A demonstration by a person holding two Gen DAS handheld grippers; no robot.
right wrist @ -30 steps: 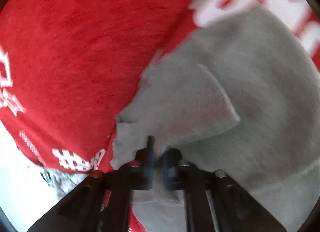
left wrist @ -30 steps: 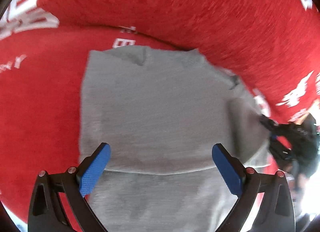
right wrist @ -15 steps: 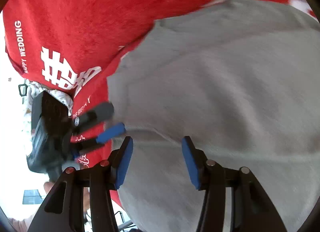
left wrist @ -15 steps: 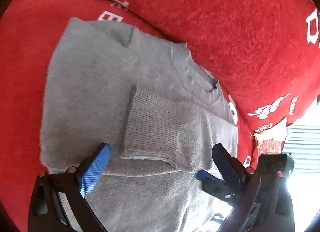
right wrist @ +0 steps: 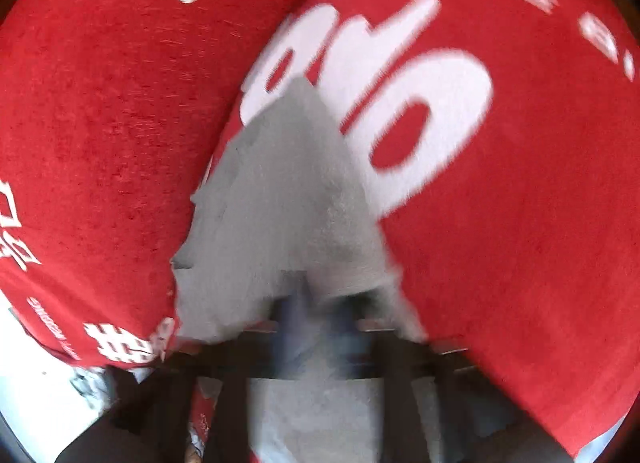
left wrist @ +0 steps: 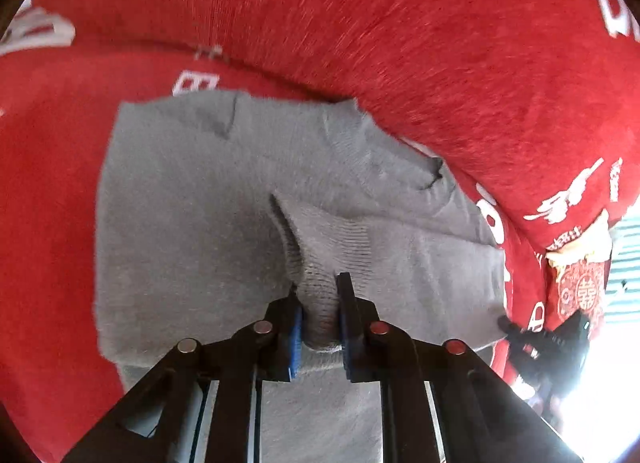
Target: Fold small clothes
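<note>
A small grey sweater [left wrist: 192, 215] lies flat on the red sofa seat. One sleeve is folded across its body, and the ribbed cuff [left wrist: 320, 247] points toward me. My left gripper [left wrist: 318, 287] is closing, its blue pads pressing on that cuff. My right gripper [left wrist: 506, 323] pinches the sweater's right edge. The right wrist view is blurred. There my right gripper [right wrist: 316, 303] is shut on a fold of the grey sweater [right wrist: 288, 191], which rises over its fingertips.
A red sofa cover [left wrist: 48, 199] with white lettering lies under the sweater, and a red back cushion [left wrist: 360, 23] stands just behind it. A patterned cloth [left wrist: 580, 291] and a bright area sit at the far right.
My left jaws went from wide open to gripping the sleeve cuff. My right gripper laid the sleeve across the body, let go, then shifted to the sweater's edge and shut there.
</note>
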